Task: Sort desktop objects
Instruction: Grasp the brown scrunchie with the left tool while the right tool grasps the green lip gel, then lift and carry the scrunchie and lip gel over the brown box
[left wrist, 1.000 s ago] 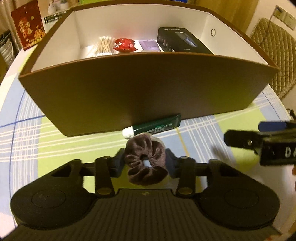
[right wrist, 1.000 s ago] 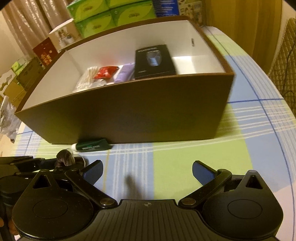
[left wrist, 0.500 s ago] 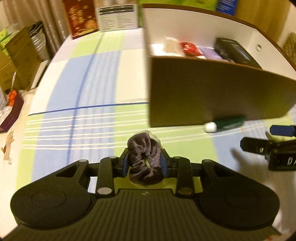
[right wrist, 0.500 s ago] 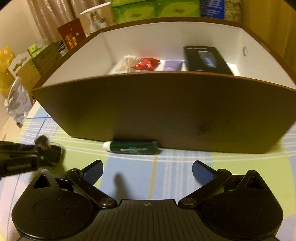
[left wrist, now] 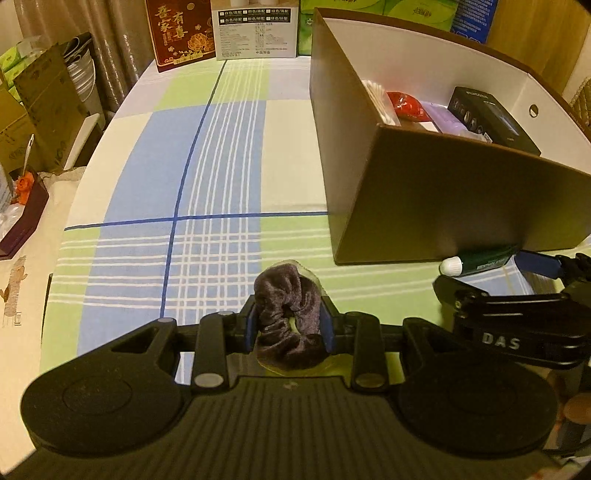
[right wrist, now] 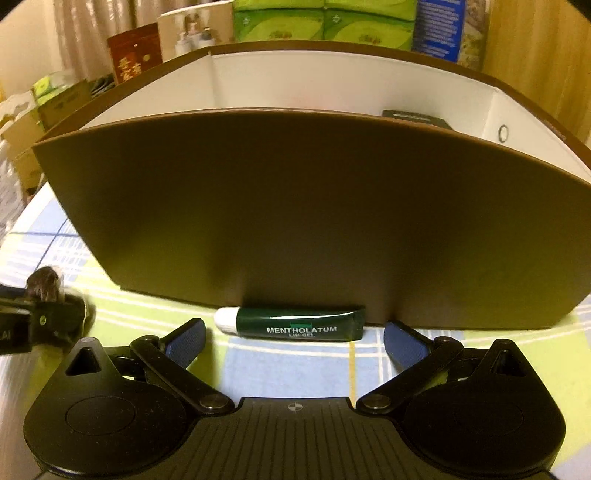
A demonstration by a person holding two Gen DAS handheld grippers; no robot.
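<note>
My left gripper (left wrist: pixel 290 326) is shut on a brown velvet scrunchie (left wrist: pixel 286 317), held above the checked tablecloth to the left of the brown box (left wrist: pixel 424 199). A dark green lip gel tube (right wrist: pixel 295 325) with a white cap lies on the cloth against the front wall of the box (right wrist: pixel 295 206). My right gripper (right wrist: pixel 295 341) stands wide open just in front of the tube, one pad off each end, touching nothing. The tube (left wrist: pixel 480 260) and the right gripper (left wrist: pixel 517 295) also show at the right edge of the left wrist view.
Inside the box lie cotton swabs (left wrist: pixel 378 99), a red packet (left wrist: pixel 406 105), a lilac packet (left wrist: pixel 443 118) and a black box (left wrist: pixel 491 120). Cartons (left wrist: pixel 255 27) and green tissue packs (right wrist: pixel 321 22) stand behind it. Checked cloth (left wrist: pixel 207 147) spreads left of the box.
The left gripper carried the scrunchie to the left, away from the box front. The right gripper sank and came in close to the lip gel tube.
</note>
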